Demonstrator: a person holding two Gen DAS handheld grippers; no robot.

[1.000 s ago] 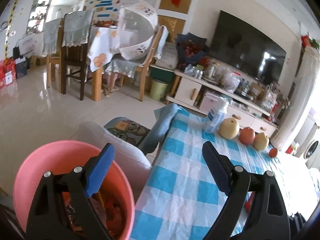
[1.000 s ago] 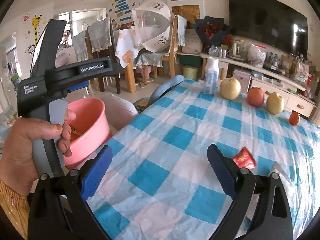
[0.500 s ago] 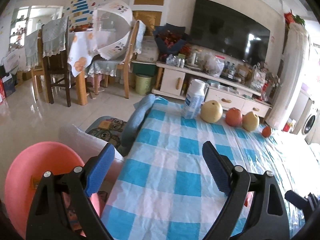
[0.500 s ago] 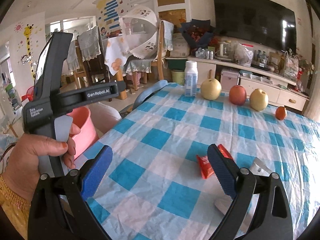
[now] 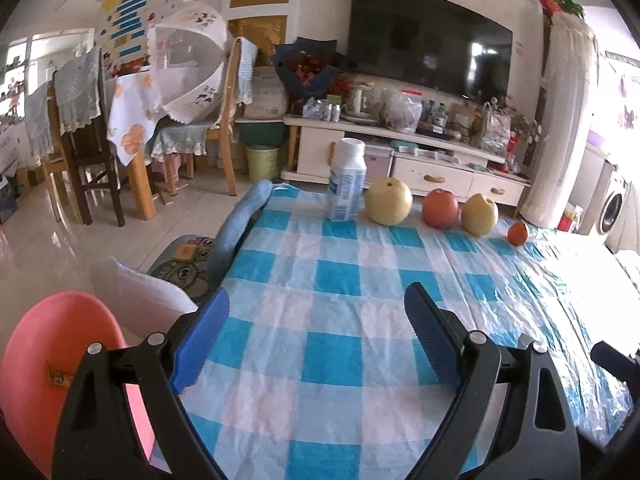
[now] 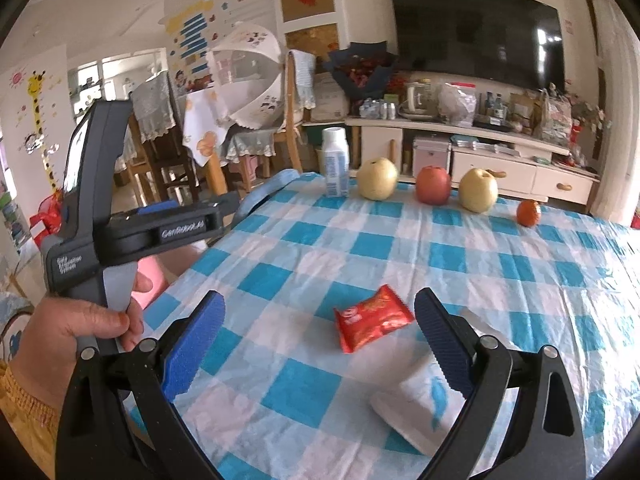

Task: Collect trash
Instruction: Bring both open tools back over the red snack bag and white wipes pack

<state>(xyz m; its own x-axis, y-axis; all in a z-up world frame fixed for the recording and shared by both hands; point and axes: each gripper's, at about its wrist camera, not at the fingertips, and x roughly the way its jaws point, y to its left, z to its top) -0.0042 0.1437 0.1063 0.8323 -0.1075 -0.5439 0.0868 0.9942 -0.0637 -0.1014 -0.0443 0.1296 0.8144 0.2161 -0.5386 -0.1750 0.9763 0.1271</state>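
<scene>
A wide tabletop (image 6: 500, 280) fills both views, draped in a thin, creased cloth of blue and white checks. Off its left edge stands a round, smooth pink plastic bin (image 5: 36, 384), with a small scrap of wrapper showing inside. Along the far edge of the tabletop runs a row: a white, squarish plastic bottle (image 6: 335, 162) with a blue label, a round yellow pear (image 6: 376, 179), a red apple (image 6: 433, 185), a second yellow pear (image 6: 478, 190) and a small orange fruit (image 6: 528, 213). The left claw (image 5: 316, 340), black-framed with ribbed blue pads, hangs released over bare cloth with nothing between its pads; a hand (image 6: 76, 328) grips its grey handle. The right claw (image 6: 320, 340) is likewise spread wide and empty. The trash lies on the cloth near the right claw: a crinkled, glossy red snack wrapper (image 6: 372, 322) between the spread pads but untouched, and a flat white packet (image 6: 416, 410) with blue print just below the right-hand pad.
</scene>
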